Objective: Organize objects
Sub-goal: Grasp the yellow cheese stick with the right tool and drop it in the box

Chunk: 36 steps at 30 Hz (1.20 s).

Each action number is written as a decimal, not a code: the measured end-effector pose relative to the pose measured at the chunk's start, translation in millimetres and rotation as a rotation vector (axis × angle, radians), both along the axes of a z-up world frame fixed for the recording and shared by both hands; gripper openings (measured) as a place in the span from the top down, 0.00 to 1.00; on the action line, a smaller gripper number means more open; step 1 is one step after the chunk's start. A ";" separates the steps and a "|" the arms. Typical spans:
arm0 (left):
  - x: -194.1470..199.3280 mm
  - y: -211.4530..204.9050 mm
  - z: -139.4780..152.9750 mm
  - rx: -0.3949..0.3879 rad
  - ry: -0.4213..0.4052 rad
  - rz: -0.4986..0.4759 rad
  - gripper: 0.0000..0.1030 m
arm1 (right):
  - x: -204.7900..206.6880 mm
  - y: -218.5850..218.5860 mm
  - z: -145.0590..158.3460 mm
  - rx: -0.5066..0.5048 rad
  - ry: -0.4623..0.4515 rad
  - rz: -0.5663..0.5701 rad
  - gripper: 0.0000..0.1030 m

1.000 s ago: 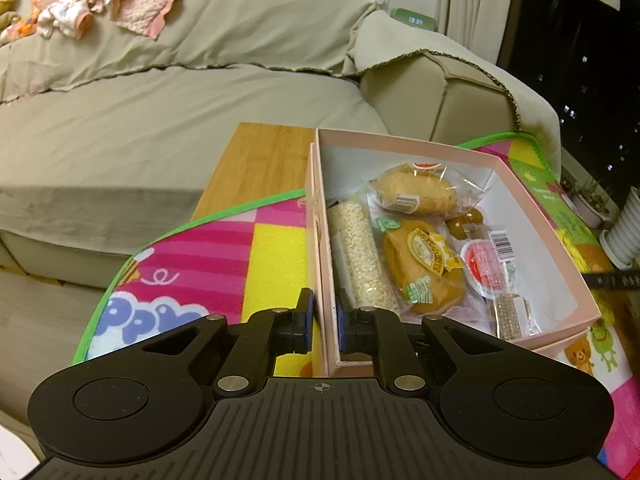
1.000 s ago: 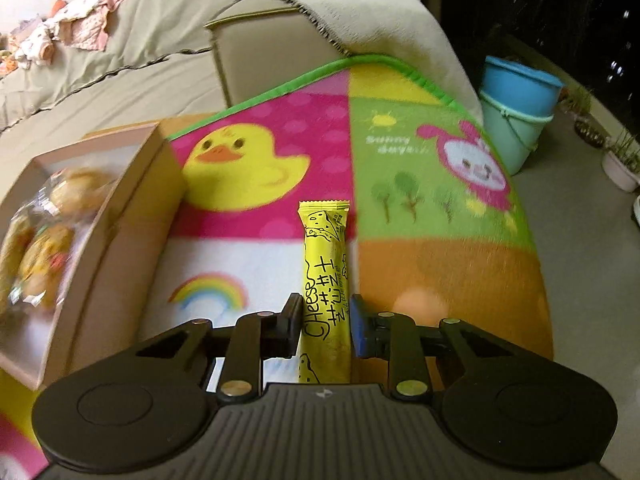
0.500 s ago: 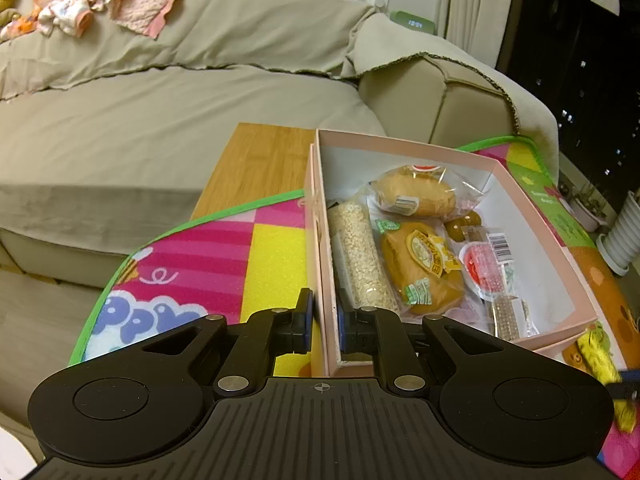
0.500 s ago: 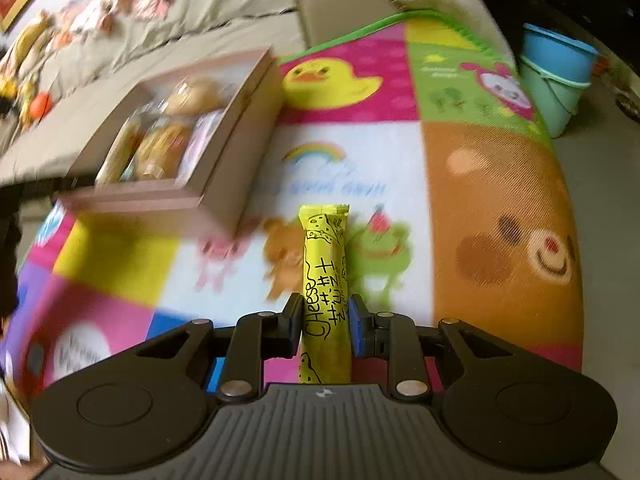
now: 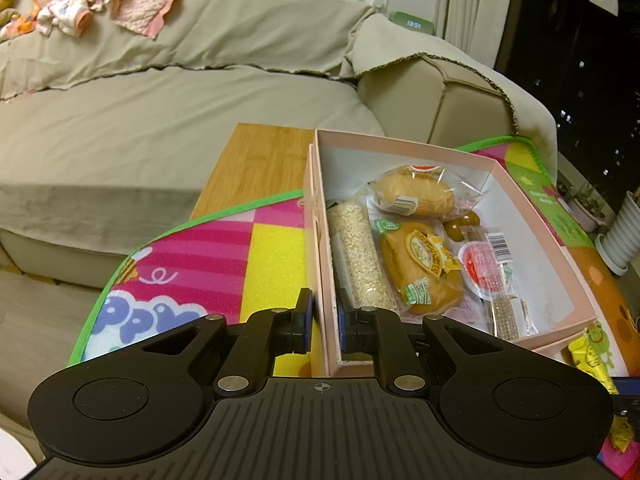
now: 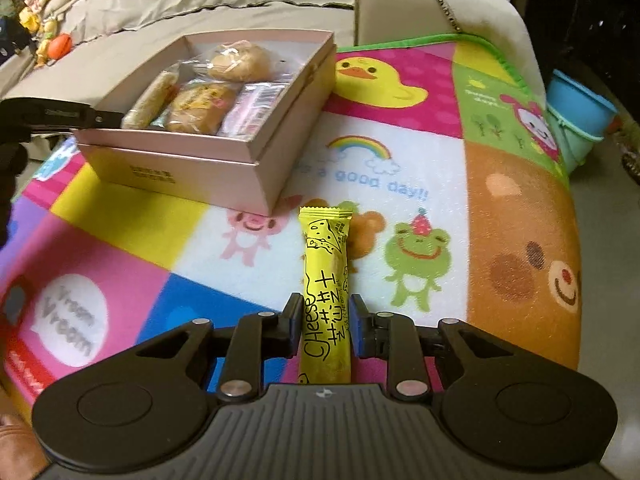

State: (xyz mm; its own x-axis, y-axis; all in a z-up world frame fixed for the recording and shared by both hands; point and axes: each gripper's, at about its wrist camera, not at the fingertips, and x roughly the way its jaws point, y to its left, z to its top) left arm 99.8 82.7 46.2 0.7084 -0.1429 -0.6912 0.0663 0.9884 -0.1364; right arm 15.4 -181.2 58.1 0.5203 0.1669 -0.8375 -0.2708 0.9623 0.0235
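Note:
A pink open box (image 5: 532, 216) lies on a colourful play mat and holds wrapped buns (image 5: 416, 196), a rice bar (image 5: 360, 256) and other snack packs. My left gripper (image 5: 323, 322) is shut on the box's near left wall, one pad inside and one outside. In the right wrist view my right gripper (image 6: 326, 320) is shut on a yellow cheese stick (image 6: 326, 268), held above the mat just in front of the pink box (image 6: 192, 164). The stick's tip (image 5: 588, 360) shows at the lower right of the left wrist view. The left gripper (image 6: 92, 117) reaches in from the left edge.
A beige sofa (image 5: 160, 112) with clothes (image 5: 120, 4) on its back stands behind the box. A wooden tabletop (image 5: 260, 160) shows beyond the play mat (image 6: 400, 160). A blue bucket (image 6: 580, 116) stands on the floor at the right. White pots (image 5: 624, 236) stand beside the mat.
My right gripper has carried the cheese stick across the mat and rolled, bringing the pink box into view ahead of it. The stick now shows in the left wrist view. The left gripper has kept still.

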 end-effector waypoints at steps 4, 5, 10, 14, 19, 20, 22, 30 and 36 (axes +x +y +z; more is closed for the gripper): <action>-0.8 -0.3 -0.1 -0.004 -0.003 -0.002 0.86 | -2.2 -1.9 25.1 0.054 -0.029 0.009 0.79; -0.9 -0.4 -0.2 -0.005 -0.004 -0.001 0.86 | -1.4 -2.6 36.0 0.079 -0.048 0.012 0.79; -0.9 0.9 -0.6 -0.013 -0.007 0.001 0.86 | 14.9 -1.9 92.6 0.228 -0.181 0.016 0.79; -0.8 1.0 -0.6 -0.014 -0.007 0.001 0.86 | 48.4 5.6 112.8 0.315 -0.231 -0.024 0.79; -0.7 1.3 -0.9 -0.018 -0.007 0.000 0.86 | 99.7 20.0 96.7 0.411 -0.156 -0.085 0.79; -0.8 1.7 -1.0 -0.019 -0.007 -0.001 0.86 | 107.5 24.3 90.0 0.407 -0.143 -0.098 0.79; -0.9 1.9 -1.0 -0.018 -0.007 -0.001 0.86 | 121.5 32.1 76.7 0.383 -0.133 -0.121 0.77; -1.4 4.1 -1.2 -0.024 -0.007 -0.006 0.85 | 119.2 31.6 53.7 0.300 -0.166 -0.129 0.64; 0.8 -2.5 -0.8 -0.004 0.002 0.011 0.88 | 51.8 23.2 45.2 0.184 -0.239 0.113 0.34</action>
State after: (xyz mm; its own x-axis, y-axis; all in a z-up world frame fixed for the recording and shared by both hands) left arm 100.6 80.2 45.4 0.7087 -0.1376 -0.6920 0.0552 0.9886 -0.1401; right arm 67.1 -158.0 103.3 0.6683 0.3725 -0.6439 -0.3948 0.9113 0.1174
